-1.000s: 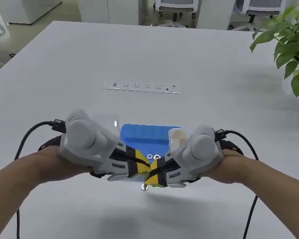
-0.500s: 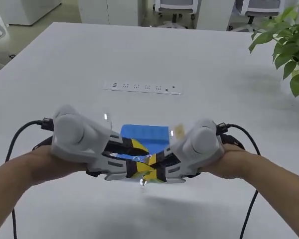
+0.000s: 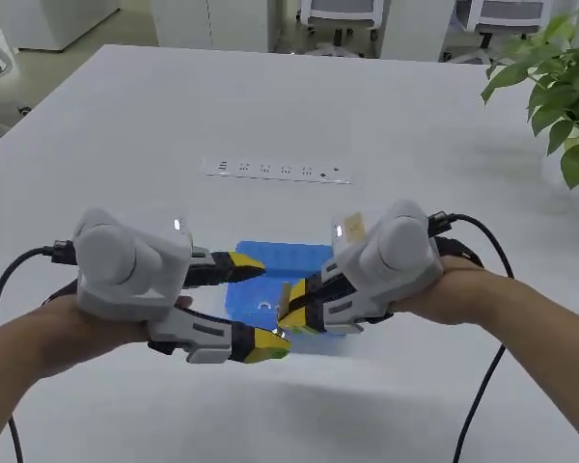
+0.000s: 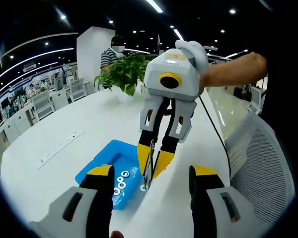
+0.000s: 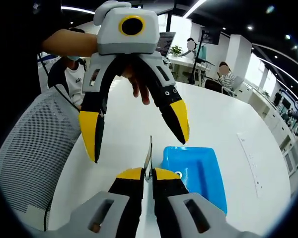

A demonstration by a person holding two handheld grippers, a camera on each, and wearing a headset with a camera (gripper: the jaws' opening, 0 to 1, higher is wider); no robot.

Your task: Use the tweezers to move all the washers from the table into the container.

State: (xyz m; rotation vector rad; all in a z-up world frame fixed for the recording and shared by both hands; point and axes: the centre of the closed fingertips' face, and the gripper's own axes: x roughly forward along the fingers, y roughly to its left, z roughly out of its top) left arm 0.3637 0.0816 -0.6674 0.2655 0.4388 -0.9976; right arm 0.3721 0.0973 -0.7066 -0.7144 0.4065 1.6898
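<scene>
A blue container (image 3: 288, 258) lies on the white table, between and under the two grippers. Several washers (image 4: 121, 179) rest inside it, and one washer (image 5: 178, 174) lies by its near rim. My right gripper (image 3: 295, 309) is shut on thin metal tweezers (image 5: 149, 151), which point down beside the container's edge. The tweezers (image 4: 147, 174) end just off the blue container (image 4: 100, 167); whether they hold a washer I cannot tell. My left gripper (image 3: 258, 304) faces the right one, open, with nothing between its yellow tips.
A white power strip (image 3: 275, 171) lies further back on the table. A green plant (image 3: 558, 87) stands at the far right. A mesh office chair (image 4: 268, 168) is beside the table's near edge. People sit in the background.
My left gripper has opened and drawn left, away from the right gripper. The right gripper keeps the tweezers and has lifted slightly over the container's near edge.
</scene>
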